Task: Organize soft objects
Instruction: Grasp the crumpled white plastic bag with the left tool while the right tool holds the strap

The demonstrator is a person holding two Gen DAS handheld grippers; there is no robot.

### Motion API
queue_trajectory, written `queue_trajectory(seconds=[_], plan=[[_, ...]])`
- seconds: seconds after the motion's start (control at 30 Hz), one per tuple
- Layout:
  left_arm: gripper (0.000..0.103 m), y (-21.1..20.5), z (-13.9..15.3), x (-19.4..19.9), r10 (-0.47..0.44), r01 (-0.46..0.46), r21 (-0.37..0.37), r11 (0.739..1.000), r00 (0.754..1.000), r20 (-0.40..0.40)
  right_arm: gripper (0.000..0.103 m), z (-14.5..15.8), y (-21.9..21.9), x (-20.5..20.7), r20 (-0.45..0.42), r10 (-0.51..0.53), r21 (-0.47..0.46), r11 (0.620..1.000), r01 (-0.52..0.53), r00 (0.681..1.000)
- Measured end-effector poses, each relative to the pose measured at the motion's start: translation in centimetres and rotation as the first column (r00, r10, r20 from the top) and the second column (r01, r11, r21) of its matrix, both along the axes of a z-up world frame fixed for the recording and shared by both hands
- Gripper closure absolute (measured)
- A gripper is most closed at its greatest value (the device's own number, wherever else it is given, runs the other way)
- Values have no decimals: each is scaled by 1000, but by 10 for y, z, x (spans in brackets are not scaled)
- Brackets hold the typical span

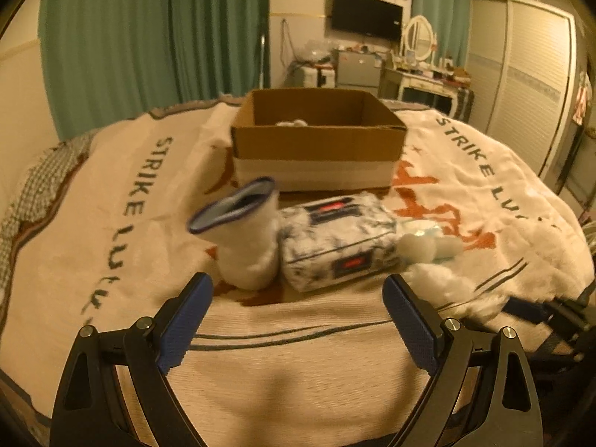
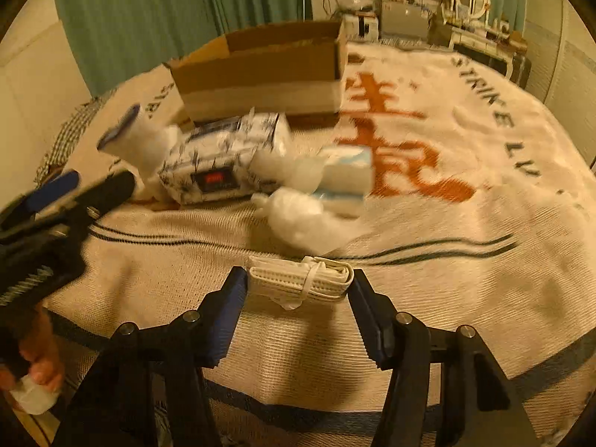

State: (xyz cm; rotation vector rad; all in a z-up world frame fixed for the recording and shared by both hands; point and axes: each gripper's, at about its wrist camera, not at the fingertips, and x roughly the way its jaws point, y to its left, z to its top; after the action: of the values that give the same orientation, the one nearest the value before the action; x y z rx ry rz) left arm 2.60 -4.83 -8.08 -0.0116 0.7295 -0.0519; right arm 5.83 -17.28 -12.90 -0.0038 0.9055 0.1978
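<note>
Cream "STRIKE" blanket (image 2: 465, 260) over bed. Folded white face mask (image 2: 301, 279) clamped crosswise, long axis left-right, between right gripper (image 2: 298, 287) fingers. Left gripper (image 1: 298, 294) spread wide, holding nothing, before marbled tissue pack (image 1: 335, 246).

Soft cloth and matt card in front of you.
Your right claw (image 2: 298, 283) has ribbed blue rubbery pads on a pleated fabric mask (image 2: 301, 279); the woven blanket (image 2: 428, 260) looks coarse, the cardboard box (image 1: 316, 141) dull.
</note>
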Motion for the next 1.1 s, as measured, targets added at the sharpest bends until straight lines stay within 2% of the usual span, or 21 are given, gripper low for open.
queue_trajectory(seconds=[0.2, 0.3, 0.47, 0.7, 0.8, 0.87, 0.9, 0.97, 1.1], plan=[[10, -32, -19, 4, -40, 39, -16, 999, 997, -59, 47, 21, -47, 9, 52, -83, 22, 996, 82, 995], [10, -51, -34, 7, -74, 71, -41, 997, 992, -100, 47, 19, -63, 23, 67, -109, -23, 994, 111, 992], [11, -85, -50, 12, -136, 134, -30, 991, 984, -118, 47, 12, -80, 40, 43, -134, 20, 991, 133, 990], [11, -103, -54, 33, -155, 153, -29, 988, 983, -99, 47, 6, -88, 43, 37, -145, 38, 989, 144, 989], [29, -104, -60, 43, -153, 152, -16, 988, 982, -114, 47, 5, -93, 44, 34, -158, 43, 987, 157, 987], [45, -101, -63, 44, -164, 161, -37, 986, 978, -126, 47, 6, -95, 45, 31, -167, 54, 985, 166, 985], [47, -100, -64, 43, -169, 165, -44, 985, 977, -126, 47, 6, -95, 44, 31, -167, 59, 985, 165, 985], [59, -99, -62, 40, -191, 187, -49, 981, 975, -116, 47, 7, -94, 44, 34, -167, 58, 985, 165, 985], [59, -92, -50, 29, -219, 214, -57, 975, 971, -94, 47, 11, -87, 42, 45, -153, 48, 987, 151, 987]])
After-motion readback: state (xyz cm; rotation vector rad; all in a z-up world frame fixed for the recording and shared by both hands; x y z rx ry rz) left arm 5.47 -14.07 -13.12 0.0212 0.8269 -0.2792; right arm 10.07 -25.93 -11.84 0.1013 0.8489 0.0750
